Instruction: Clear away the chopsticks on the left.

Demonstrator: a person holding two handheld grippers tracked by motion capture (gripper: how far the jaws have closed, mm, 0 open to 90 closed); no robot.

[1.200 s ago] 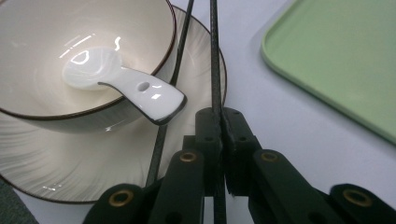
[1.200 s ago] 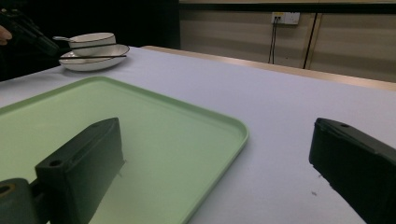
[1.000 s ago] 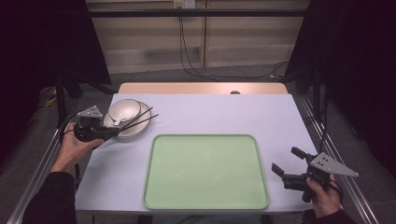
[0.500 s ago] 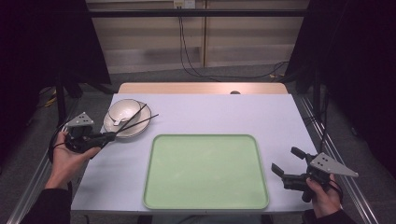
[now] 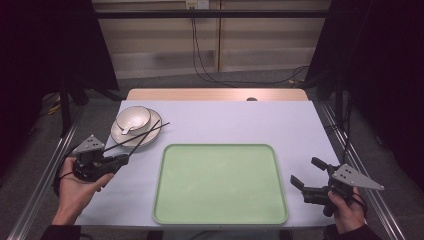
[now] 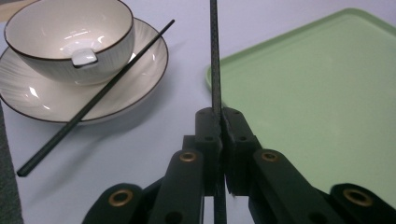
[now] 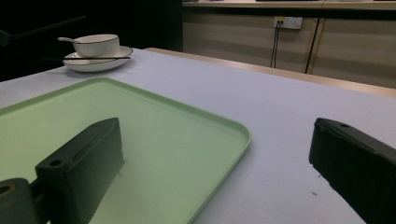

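The left gripper (image 5: 121, 160), fingers clamped on one chopstick (image 6: 215, 56), had drawn it off the plate (image 5: 120, 136) toward the tray (image 5: 220, 150), while the right gripper (image 5: 306, 176) waited open.

Dim room, dark at both sides; overhead light brightens the table (image 5: 240, 125). Glare spots gleam on the bowl (image 6: 70, 37). Near jaws look softly blurred.

Left tool (image 5: 122, 159) clamped shut; right tool (image 5: 306, 173) agape.
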